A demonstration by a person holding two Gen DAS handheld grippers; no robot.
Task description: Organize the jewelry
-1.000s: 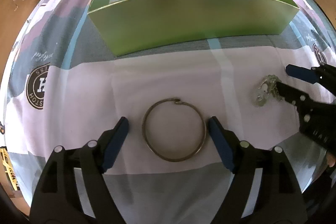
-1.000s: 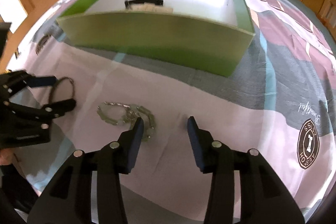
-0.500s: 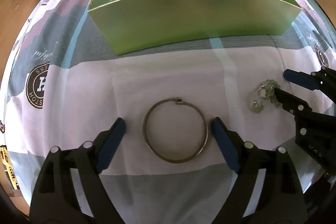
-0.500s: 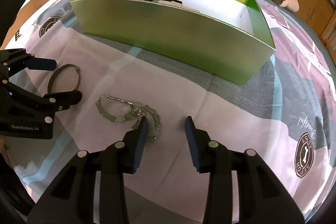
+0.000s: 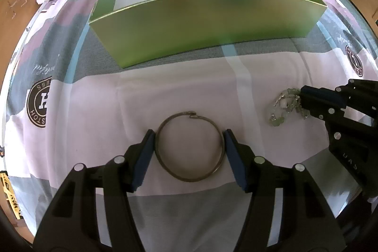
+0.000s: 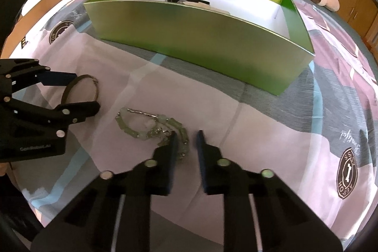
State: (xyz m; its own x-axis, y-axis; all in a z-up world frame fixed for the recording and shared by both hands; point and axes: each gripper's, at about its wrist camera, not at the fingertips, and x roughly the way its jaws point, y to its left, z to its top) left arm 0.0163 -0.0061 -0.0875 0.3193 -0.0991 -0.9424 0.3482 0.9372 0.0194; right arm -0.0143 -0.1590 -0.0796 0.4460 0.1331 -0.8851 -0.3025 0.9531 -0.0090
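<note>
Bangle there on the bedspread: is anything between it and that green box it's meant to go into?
Only the box's own near wall, which the bangle must be lifted over. The bedspread between them is bare. The left gripper's fingers flank the bangle with nothing between.
</note>
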